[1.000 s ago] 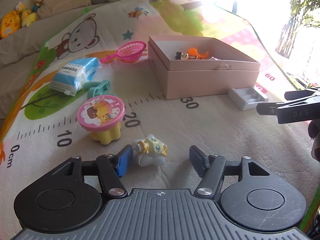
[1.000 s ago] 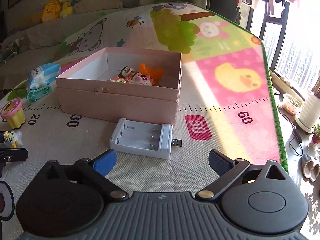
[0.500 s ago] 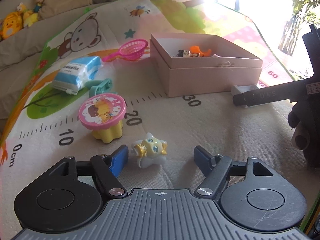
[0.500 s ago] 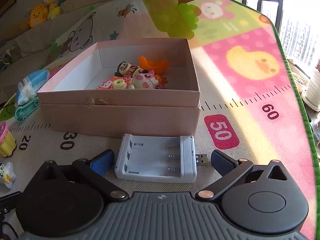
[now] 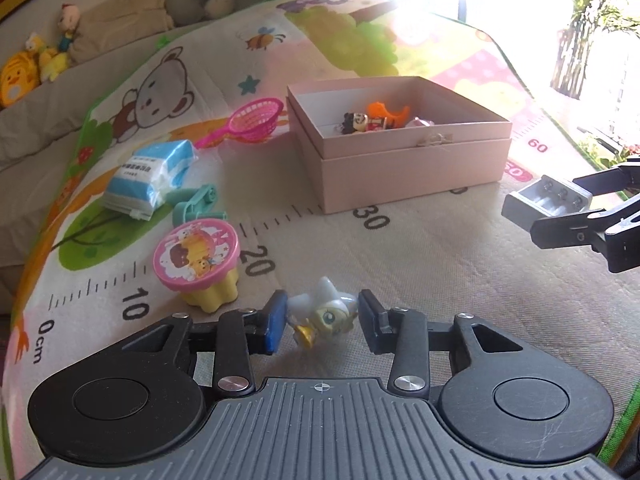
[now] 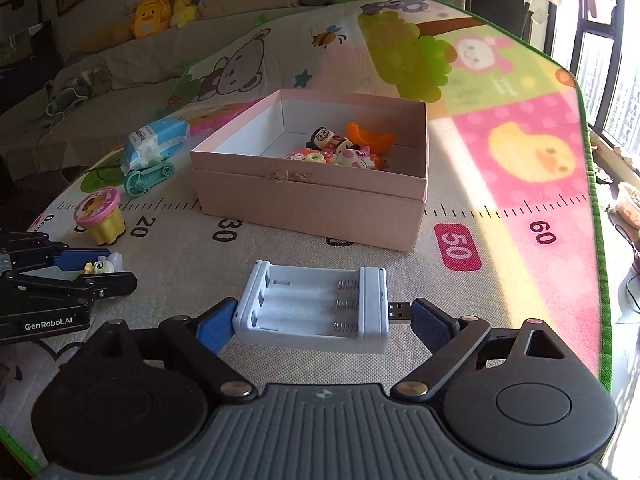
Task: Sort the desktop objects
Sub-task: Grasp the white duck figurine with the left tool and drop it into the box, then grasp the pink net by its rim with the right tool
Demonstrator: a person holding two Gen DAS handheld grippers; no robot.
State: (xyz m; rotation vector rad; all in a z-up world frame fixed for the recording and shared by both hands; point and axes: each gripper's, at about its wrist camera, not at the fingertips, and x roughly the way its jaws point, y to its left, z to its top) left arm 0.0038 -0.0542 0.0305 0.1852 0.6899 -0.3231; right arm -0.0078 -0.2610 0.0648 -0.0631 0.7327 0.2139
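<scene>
Our left tongs [image 5: 322, 322] have just been closing and now clench a small white and yellow toy figure [image 5: 326, 312] on the play mat [image 5: 440, 280], beside the yellow cup with a pink lid [image 5: 198, 258]. Our right tongs [image 6: 320, 316], narrowing, grip the white battery charger [image 6: 316, 306] endwise, near the open pink box [image 6: 312, 196] of toys.

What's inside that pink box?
The pink box is open and holds small toys: a dark-haired figure, an orange piece, a pink cow-like figure and a round pink toy. The near wall hides the front of the floor.
</scene>
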